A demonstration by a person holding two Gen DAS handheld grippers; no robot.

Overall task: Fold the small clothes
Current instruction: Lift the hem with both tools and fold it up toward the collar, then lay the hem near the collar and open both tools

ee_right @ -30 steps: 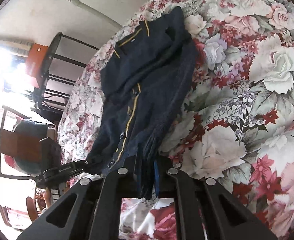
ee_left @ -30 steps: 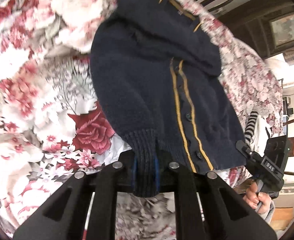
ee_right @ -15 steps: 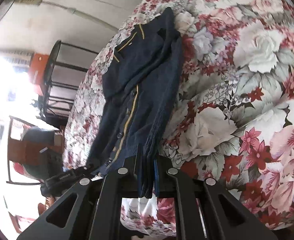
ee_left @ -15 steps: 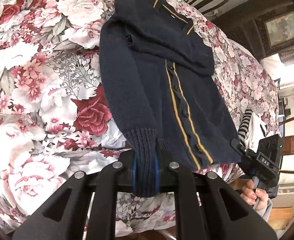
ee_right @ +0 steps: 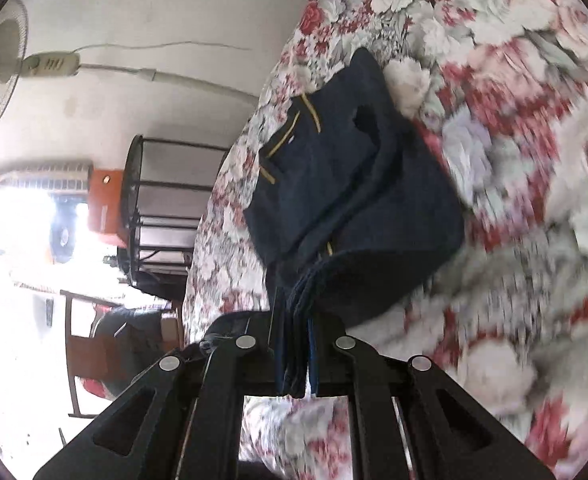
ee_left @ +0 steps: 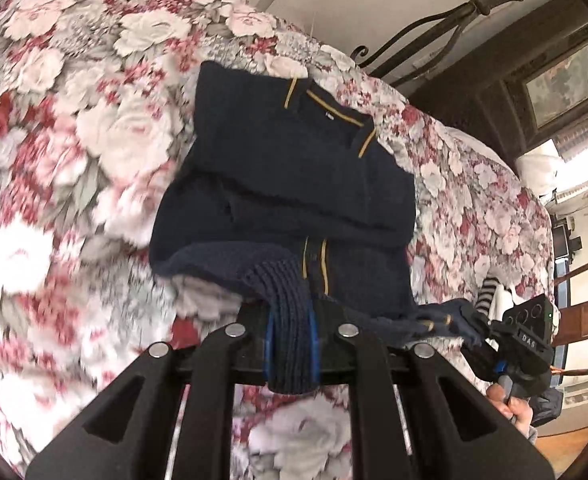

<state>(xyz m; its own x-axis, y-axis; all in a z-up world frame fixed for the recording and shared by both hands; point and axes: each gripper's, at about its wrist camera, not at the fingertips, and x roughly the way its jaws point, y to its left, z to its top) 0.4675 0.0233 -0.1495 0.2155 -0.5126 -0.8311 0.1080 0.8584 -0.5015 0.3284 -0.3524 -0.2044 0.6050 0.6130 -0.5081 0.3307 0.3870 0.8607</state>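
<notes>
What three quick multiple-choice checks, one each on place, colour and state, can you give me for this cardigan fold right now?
1. Where does the cardigan lie?
A. on a wooden chair
B. on the floral bedspread
C. on the floor

2. What colour is the trim along its collar and button band?
A. yellow
B. white
C. red

3. What is the left gripper doing?
A. open above the cloth
B. shut on nothing
C. shut on the ribbed hem

Answers: 1 B, rose-print fabric surrounds the cardigan in both views. 2 A, yellow stripes edge the collar and run beside the buttons. 3 C, ribbed knit is pinched between its fingers; the right gripper likewise clamps cloth.
</notes>
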